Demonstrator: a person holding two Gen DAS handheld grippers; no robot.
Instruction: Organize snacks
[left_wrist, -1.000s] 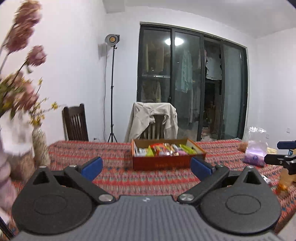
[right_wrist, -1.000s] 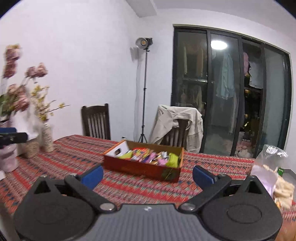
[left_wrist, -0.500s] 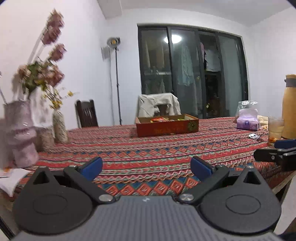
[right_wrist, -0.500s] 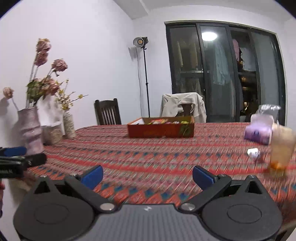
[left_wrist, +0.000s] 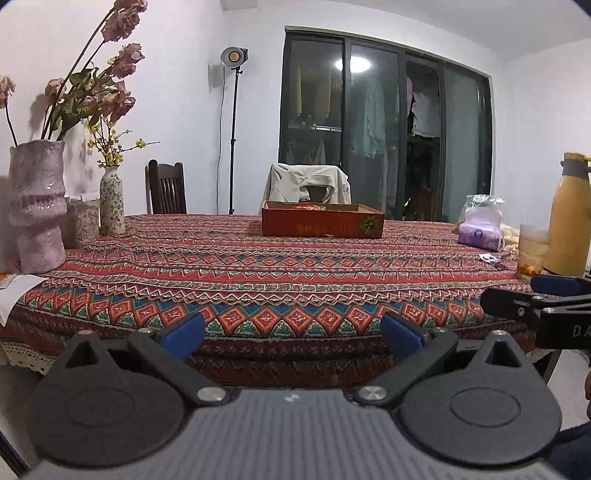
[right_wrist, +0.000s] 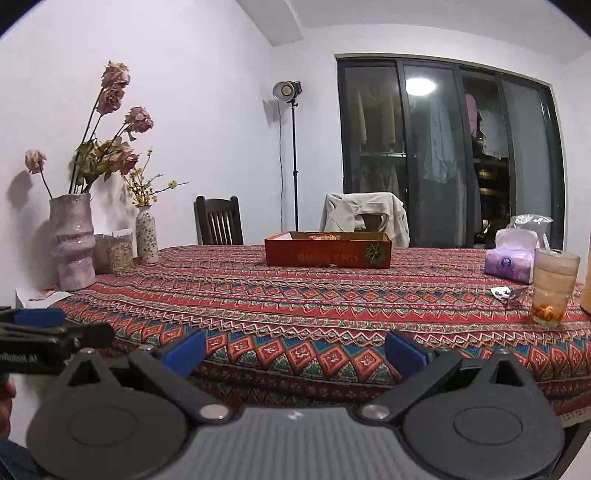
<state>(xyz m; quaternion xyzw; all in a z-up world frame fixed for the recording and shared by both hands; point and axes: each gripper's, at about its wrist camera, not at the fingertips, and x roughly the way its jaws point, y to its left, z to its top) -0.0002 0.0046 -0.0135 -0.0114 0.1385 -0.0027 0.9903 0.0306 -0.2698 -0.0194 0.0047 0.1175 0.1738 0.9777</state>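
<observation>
**Both grippers level at the table's near edge, box far across**

The left hand-held gripper (left_wrist: 291, 334) and the right hand-held gripper (right_wrist: 295, 349) are held level, side by side, just off the near edge of the table (left_wrist: 295, 280). Both have their blue fingers spread wide and hold nothing. The red snack box (right_wrist: 328, 254) sits near the far edge, well apart from both, with wrappers showing above its rim. Gold print on its front is too small to read. The left unit's side reads "Robot.AI", partly cut off.

Left gripper (left_wrist: 291, 334) and right gripper (right_wrist: 295, 349) both level, jaws wide apart, empty.
</observation>
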